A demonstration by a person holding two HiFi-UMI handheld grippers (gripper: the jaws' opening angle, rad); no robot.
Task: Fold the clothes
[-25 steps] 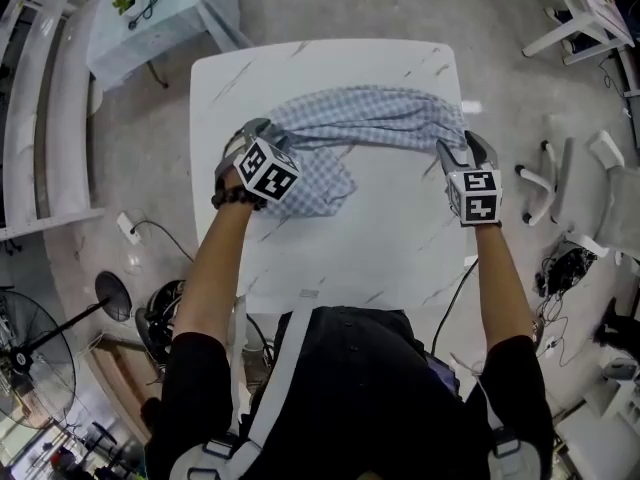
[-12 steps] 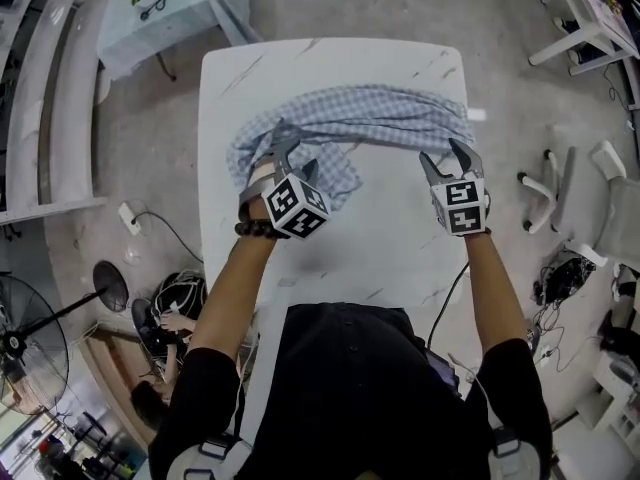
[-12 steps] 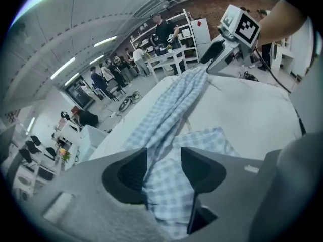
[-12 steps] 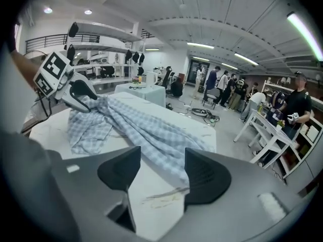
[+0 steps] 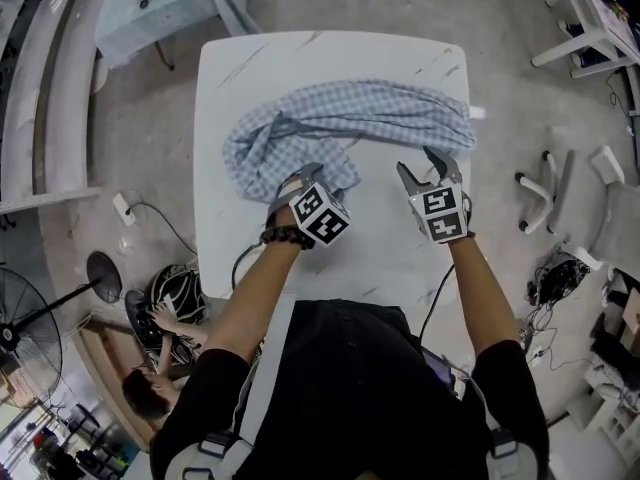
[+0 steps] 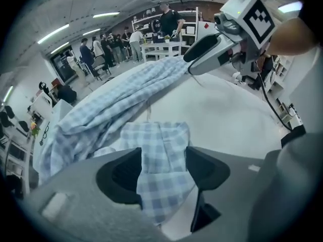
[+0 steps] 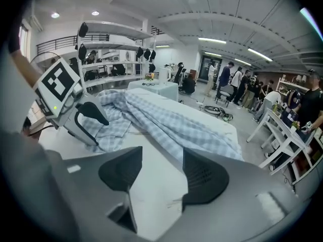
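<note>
A blue checked garment (image 5: 350, 118) lies bunched in a long band across the far half of the white marble table (image 5: 400, 258). A small flap (image 5: 332, 171) of it points toward me. My left gripper (image 5: 305, 180) hovers at that flap's near edge with its jaws opening. In the left gripper view the flap (image 6: 161, 140) shows between the jaws of the left gripper (image 6: 162, 158), lying loose on the table. My right gripper (image 5: 422, 165) is just short of the garment's right end, its jaws wide but closing a little. In the right gripper view only bare tabletop shows inside the right gripper (image 7: 161, 165).
The table's right edge is close to my right gripper. On the floor are white furniture frames (image 5: 560, 178) at the right, a small table (image 5: 150, 18) at top left, a fan (image 5: 40, 338) and a crouching person (image 5: 150, 398) at lower left.
Both grippers have drawn back toward me off the garment. The left one let go of the cloth and shifted right; the right one came away from the garment's right end.
</note>
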